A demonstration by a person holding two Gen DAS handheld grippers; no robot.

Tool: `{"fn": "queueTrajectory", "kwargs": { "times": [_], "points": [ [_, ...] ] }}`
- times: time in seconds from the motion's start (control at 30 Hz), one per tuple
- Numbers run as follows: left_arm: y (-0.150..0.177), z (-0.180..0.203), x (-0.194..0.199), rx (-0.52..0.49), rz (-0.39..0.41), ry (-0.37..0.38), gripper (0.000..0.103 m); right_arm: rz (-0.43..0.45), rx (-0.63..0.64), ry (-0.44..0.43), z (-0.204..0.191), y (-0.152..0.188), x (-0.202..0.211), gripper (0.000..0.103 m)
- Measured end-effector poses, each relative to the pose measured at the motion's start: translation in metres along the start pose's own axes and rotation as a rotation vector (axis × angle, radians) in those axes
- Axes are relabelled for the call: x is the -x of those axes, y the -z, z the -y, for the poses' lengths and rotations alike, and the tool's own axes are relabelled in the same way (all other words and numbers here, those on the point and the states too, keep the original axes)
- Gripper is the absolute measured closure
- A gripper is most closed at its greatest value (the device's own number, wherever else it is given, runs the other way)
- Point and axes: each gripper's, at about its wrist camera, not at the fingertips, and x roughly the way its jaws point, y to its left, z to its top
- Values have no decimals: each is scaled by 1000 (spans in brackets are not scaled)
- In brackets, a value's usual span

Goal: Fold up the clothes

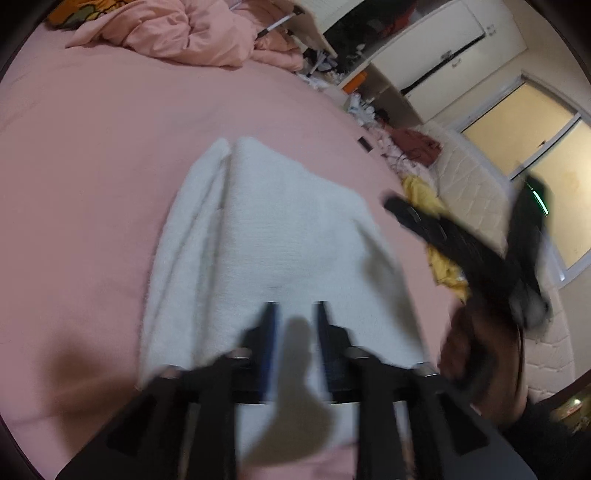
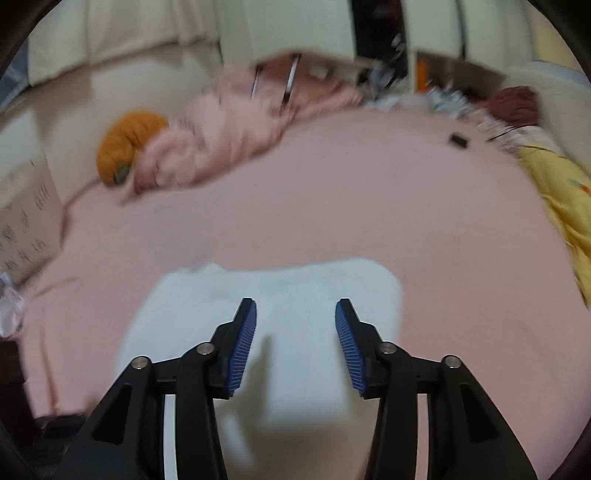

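Observation:
A white towel-like cloth (image 1: 273,236) lies folded on the pink bed sheet (image 1: 92,166), with a doubled fold along its left side. My left gripper (image 1: 295,314) is open and empty just above the cloth's near edge. My right gripper (image 2: 295,317) is open and empty above the same cloth (image 2: 295,295). The right gripper also shows in the left wrist view (image 1: 461,243) as a blurred black shape held off the cloth's right side.
A crumpled pink blanket (image 1: 177,29) and an orange cushion (image 2: 125,144) lie at the far end of the bed. Yellow clothing (image 2: 565,206) lies at the right edge. A small black object (image 2: 459,140) rests on the sheet. Cupboards, clutter and a window stand beyond.

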Motion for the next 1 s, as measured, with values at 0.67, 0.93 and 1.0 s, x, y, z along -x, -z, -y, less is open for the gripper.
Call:
{"fn": "queueTrajectory", "kwargs": {
  "times": [0.67, 0.93, 1.0],
  "points": [
    [20, -25, 49, 37, 9, -209, 26, -34, -33, 94, -29, 124, 105, 55],
    [36, -47, 43, 166, -49, -64, 58, -157, 147, 162, -49, 157, 69, 55],
    [37, -50, 45, 191, -49, -38, 62, -137, 116, 188, -47, 150, 63, 55]
  ]
}}
